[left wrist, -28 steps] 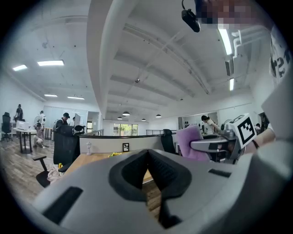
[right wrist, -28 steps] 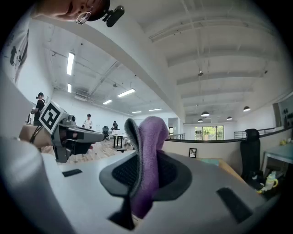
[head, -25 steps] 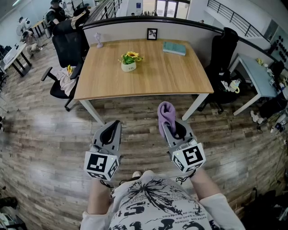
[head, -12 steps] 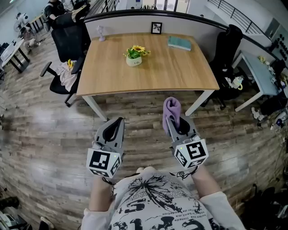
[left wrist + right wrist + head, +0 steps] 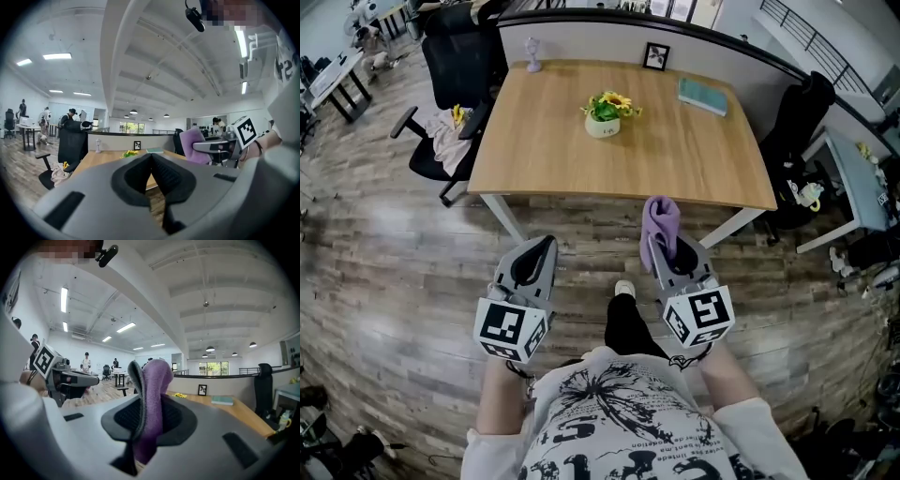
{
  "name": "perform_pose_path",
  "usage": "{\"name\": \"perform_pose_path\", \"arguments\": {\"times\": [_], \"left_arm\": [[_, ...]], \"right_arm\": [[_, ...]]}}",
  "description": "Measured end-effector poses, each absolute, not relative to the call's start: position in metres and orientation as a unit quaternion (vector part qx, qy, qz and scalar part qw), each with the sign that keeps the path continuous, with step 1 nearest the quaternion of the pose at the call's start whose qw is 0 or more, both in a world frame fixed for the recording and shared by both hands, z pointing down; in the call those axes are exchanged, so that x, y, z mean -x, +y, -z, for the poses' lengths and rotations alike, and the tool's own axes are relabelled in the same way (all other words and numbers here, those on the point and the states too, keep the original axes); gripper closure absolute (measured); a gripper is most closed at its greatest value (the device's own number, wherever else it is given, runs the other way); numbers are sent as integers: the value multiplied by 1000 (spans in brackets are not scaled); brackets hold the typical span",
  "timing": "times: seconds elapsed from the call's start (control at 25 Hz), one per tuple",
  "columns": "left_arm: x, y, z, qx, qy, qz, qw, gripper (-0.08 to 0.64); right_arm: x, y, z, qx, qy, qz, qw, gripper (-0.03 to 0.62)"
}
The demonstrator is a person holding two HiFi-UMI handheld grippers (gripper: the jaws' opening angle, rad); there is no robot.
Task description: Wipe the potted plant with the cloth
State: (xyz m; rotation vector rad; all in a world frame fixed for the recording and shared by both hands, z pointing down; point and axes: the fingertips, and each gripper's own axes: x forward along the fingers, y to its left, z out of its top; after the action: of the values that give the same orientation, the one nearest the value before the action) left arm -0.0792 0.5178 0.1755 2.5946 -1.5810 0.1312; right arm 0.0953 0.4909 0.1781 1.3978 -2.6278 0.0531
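The potted plant (image 5: pixel 607 112), yellow flowers in a white pot, stands near the middle of the wooden table (image 5: pixel 544 150), well ahead of both grippers. It shows small in the left gripper view as the plant (image 5: pixel 127 153) and in the right gripper view as yellow blooms (image 5: pixel 180 395). My right gripper (image 5: pixel 661 246) is shut on a purple cloth (image 5: pixel 659 223), which sticks up between its jaws, the cloth (image 5: pixel 153 399) filling them. My left gripper (image 5: pixel 536 255) is shut and holds nothing; its pads meet in the left gripper (image 5: pixel 151 157) view.
On the table stand a picture frame (image 5: pixel 655 56), a teal book (image 5: pixel 703 96) and a small lilac fan (image 5: pixel 532 53). A black office chair (image 5: pixel 459 84) with clothes sits at the table's left, another chair (image 5: pixel 802 112) at its right. Wood floor lies between me and the table.
Both grippers have moved forward toward the table, which now sits nearer and lower in the head view. One of the person's feet has stepped out between the grippers. Both grips are unchanged.
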Motion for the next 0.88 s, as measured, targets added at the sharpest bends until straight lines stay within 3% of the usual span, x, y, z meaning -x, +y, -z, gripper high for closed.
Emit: {"name": "perform_pose_path", "arguments": {"times": [0.44,0.88], "left_arm": [[53,353,-181,-818,-569,-50,63,557],[24,200,-208,-800,-591,-61,83,557]], "right_arm": [[-122,307,-187,-423,-903,-31,74,517],[-153,144,-222,-402,-907,-62,112,516]]}}
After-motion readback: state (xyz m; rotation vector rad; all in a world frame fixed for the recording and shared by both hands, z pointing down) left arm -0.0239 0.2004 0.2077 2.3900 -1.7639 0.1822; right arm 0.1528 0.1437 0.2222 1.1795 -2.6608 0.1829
